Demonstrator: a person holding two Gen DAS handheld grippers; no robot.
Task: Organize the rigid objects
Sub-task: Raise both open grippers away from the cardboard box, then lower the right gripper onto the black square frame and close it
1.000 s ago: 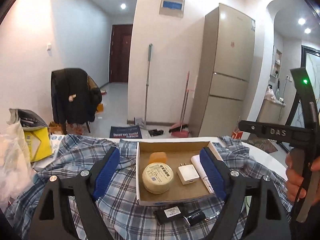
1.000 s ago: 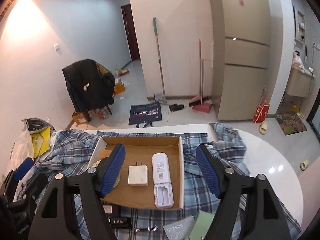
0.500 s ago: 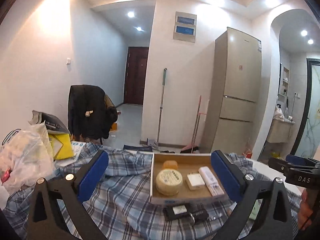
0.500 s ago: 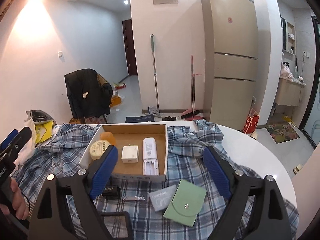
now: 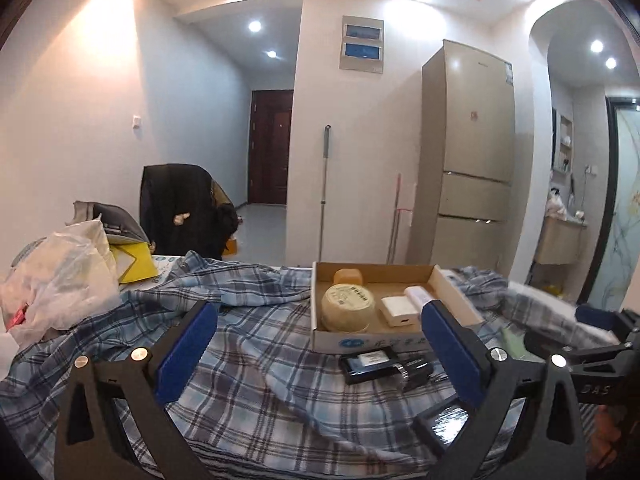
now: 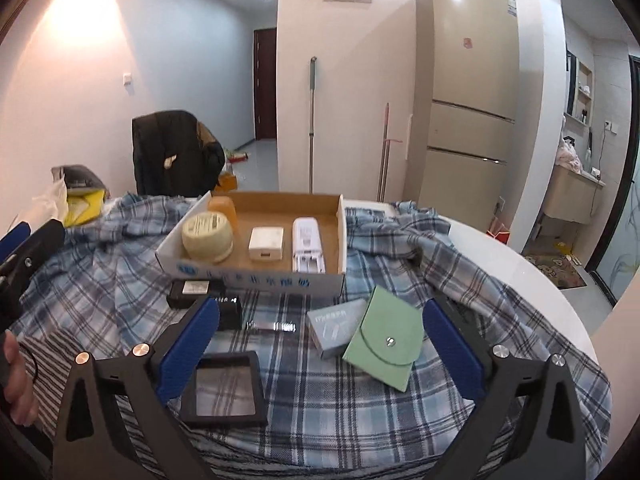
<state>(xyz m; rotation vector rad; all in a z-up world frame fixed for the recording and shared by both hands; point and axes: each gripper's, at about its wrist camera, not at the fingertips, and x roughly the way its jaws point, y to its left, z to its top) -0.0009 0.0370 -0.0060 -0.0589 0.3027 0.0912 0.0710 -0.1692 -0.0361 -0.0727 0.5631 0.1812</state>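
fridge (image 6: 466,108) by far wall | mop (image 6: 311,120) leaning on wall | jacket (image 5: 180,208) over chair | plastic bag (image 5: 56,276) on table, left

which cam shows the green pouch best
The right wrist view: the green pouch lies whole on the plaid cloth, snap flap visible, overlapping a grey packet. In the left wrist view only a pale green sliver shows behind that gripper's finger.

Readable text is sparse. Black right claw (image 5: 596,390) arm carries embossed "DAS", only partly visible. Shallow cardboard box (image 6: 256,280) has a blue round logo and blue Chinese characters on its white front wall, blurred and illegible. Other labels are too small to read.
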